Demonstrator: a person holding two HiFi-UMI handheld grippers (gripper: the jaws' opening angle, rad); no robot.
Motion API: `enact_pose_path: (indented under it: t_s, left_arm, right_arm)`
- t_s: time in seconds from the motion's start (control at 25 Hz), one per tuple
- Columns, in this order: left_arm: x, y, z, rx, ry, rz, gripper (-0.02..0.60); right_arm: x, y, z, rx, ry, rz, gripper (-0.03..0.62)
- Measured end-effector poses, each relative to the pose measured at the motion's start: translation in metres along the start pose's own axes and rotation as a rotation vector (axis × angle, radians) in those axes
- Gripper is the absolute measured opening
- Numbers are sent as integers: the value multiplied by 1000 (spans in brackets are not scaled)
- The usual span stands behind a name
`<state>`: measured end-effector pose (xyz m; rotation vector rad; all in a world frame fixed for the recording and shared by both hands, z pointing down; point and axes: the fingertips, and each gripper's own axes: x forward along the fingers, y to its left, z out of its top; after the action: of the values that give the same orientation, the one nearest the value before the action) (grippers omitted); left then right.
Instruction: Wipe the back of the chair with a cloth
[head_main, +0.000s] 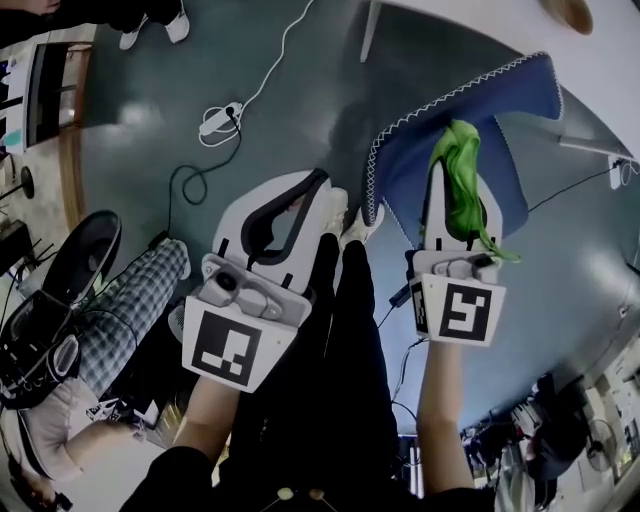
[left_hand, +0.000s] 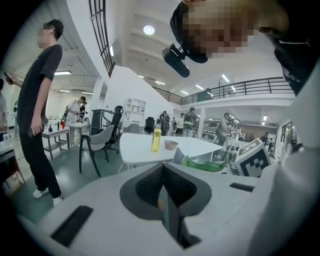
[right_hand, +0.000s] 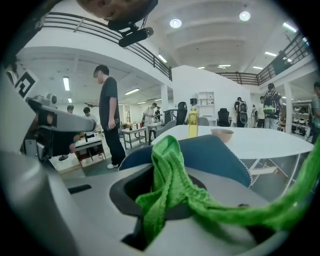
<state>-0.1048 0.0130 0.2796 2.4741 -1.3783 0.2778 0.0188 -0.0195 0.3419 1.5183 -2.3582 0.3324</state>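
Chair back (head_main: 470, 110), blue with a pale stitched edge, lies directly ahead of the right gripper, its top edge curving nearest to the person. Seen from the head camera it sits below and in front, so the wiping surface faces the cloth-carrying tool.

Beyond the chair back stands a white table (right_hand: 260, 142) with a yellow bottle and a bowl on it.

Left of the chair back, and clear of it, the left gripper (head_main: 318, 185) is held over bare floor. Its jaws are pressed together with nothing between them; I judge it is kept aside to leave the other tool room.

Over the chair back's near edge sits the right gripper (head_main: 452, 165), its jaws clamped on the cloth (right_hand: 170, 185). This green knit cloth is bunched in the bite, one fold rising above the jaws and a long tail trailing off to the right. Whether the cloth already touches the blue fabric I cannot tell, though it is at least just beside it, which suggests a stroke is under way or about to begin.
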Motion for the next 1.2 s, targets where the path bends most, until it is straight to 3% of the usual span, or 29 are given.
enact_pose_path:
  t_s: [0.8, 1.2]
  left_arm:
    - [7, 6, -10, -55, 4, 32, 2]
    - [20, 7, -23, -66, 20, 25, 2]
  right_arm:
    - [20, 17, -7, 63, -6, 66, 46]
    - [11, 44, -26, 42, 15, 142, 46]
